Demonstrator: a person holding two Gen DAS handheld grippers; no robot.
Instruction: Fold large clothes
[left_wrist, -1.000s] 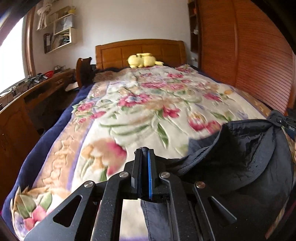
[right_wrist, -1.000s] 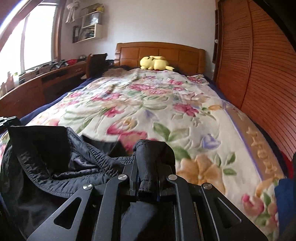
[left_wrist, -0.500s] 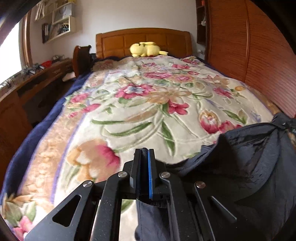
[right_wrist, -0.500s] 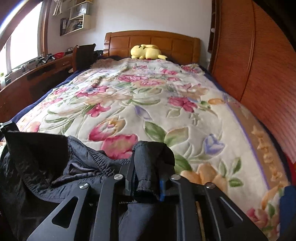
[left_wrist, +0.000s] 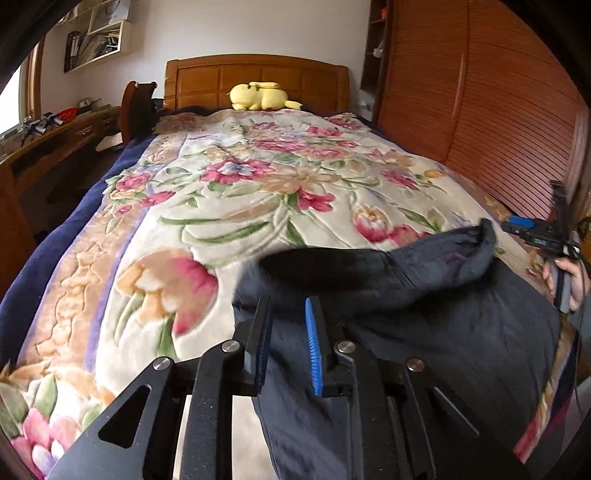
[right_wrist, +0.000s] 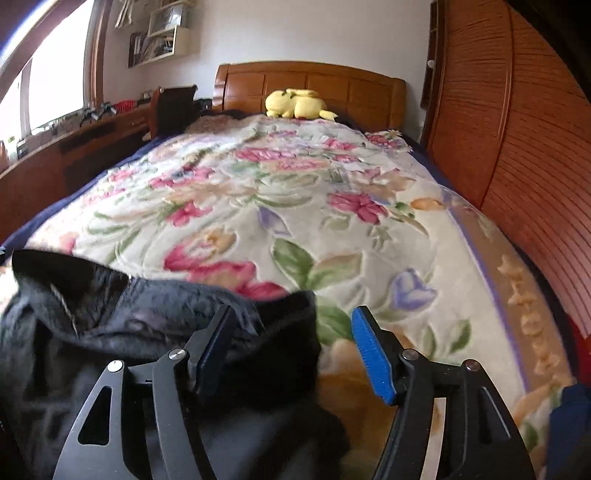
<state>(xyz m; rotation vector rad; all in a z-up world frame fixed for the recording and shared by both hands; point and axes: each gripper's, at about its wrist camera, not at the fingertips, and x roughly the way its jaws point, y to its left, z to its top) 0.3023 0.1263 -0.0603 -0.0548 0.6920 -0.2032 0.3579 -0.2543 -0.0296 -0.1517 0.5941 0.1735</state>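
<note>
Right gripper (right_wrist: 291, 350) opening, seemingly off jacket (right_wrist: 155, 332) edge

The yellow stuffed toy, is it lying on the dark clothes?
No, the yellow stuffed toy lies far off at the wooden headboard, while the dark clothes sit at the near end of the bed.

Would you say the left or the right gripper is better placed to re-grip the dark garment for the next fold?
Left, probably: the left gripper has the dark garment between its opening jaws, while the right gripper straddles only its edge, jaws opening wide.
</note>
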